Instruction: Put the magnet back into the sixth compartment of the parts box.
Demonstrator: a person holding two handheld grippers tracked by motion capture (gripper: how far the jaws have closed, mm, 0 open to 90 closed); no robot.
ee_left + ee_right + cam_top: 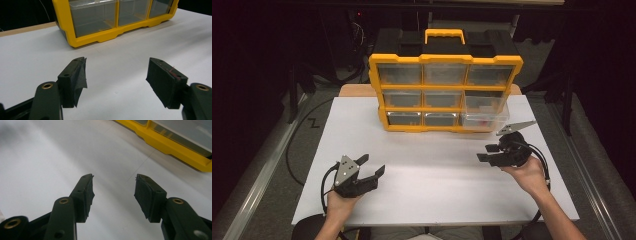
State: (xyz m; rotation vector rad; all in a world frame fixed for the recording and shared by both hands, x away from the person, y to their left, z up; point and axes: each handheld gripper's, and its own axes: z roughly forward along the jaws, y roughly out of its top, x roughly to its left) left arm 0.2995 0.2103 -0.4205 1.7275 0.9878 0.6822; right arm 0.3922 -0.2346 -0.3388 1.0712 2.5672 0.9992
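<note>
Dark room all around, cables trailing over the floor to the left, and a white worktop [432, 190] sitting bright in the middle. At its far edge stands a yellow organiser [445, 92] with a yellow handle on top and three rows of clear drawers. Look at the lower right: one clear drawer [484, 112] is pulled forward out of the frame, something reddish inside, too blurred to identify. Left tool [373, 167] hovers near the front left of the worktop, jaws spread wide, nothing between them. Right tool [486, 153] is just in front of that pulled-out drawer, jaws parted and empty too, pointing leftward. Open white surface lies between both tools.
</note>
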